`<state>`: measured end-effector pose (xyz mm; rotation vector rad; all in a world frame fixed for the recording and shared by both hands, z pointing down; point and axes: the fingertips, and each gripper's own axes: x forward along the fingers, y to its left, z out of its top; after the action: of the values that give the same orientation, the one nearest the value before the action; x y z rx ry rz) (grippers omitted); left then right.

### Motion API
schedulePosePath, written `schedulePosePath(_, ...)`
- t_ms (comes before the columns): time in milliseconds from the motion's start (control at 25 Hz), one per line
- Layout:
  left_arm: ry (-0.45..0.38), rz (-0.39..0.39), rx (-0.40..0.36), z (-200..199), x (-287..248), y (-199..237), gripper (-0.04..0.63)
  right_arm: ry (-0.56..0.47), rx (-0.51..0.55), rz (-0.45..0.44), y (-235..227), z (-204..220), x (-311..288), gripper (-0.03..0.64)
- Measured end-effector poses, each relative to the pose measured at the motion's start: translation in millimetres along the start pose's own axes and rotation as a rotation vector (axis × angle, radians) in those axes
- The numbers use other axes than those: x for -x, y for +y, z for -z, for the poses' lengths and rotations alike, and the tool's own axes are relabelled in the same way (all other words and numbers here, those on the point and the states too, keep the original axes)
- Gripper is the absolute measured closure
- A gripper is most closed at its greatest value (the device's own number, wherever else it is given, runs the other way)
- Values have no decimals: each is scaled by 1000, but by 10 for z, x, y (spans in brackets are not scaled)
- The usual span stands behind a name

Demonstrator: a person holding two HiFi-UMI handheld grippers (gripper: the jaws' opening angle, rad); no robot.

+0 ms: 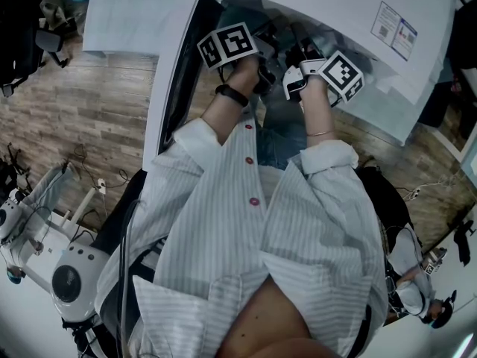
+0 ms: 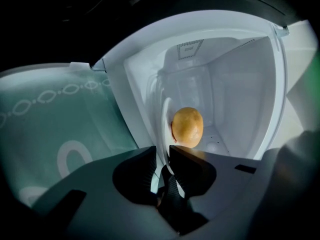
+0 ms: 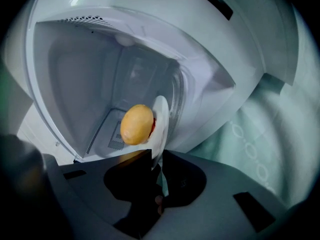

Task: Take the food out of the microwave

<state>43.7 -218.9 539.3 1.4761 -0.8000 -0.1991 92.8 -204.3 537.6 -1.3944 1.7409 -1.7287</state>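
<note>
A round yellow-orange piece of food (image 2: pixel 187 127) lies on a white plate (image 2: pixel 164 119) inside the white microwave cavity (image 2: pixel 235 84). My left gripper (image 2: pixel 161 156) is shut on the plate's near rim, which runs edge-on between its dark pads. The right gripper view shows the same food (image 3: pixel 136 124) and plate (image 3: pixel 161 121) from the other side. There my right gripper (image 3: pixel 156 159) is shut on the rim as well. In the head view both hands reach into the microwave (image 1: pixel 320 21), and the marker cubes (image 1: pixel 227 45) (image 1: pixel 341 74) hide the jaws.
The microwave door (image 1: pixel 175 80) stands open at the left of the head view. A pale green patterned cloth (image 2: pixel 50 129) (image 3: pixel 260 149) lies beside the oven. White robot equipment (image 1: pixel 71 274) and cables stand on the wooden floor at lower left.
</note>
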Motion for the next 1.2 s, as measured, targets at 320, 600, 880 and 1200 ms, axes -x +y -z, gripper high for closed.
schedulePosePath(320,-1,28,9,15,61,-51,532,-10,-16,-13,29,27,27,539)
schedulePosePath(600,-3,44,9,28,88,-75,549,-12,-31,-30,40,45,49,545)
schedulePosePath(880,-9,50,21,66,165,-57,555,-8,-56,-38,33,125,92,548)
schedulePosePath(1200,-16,46,35,133,233,19,558,1,-69,-41,-26,216,133,554)
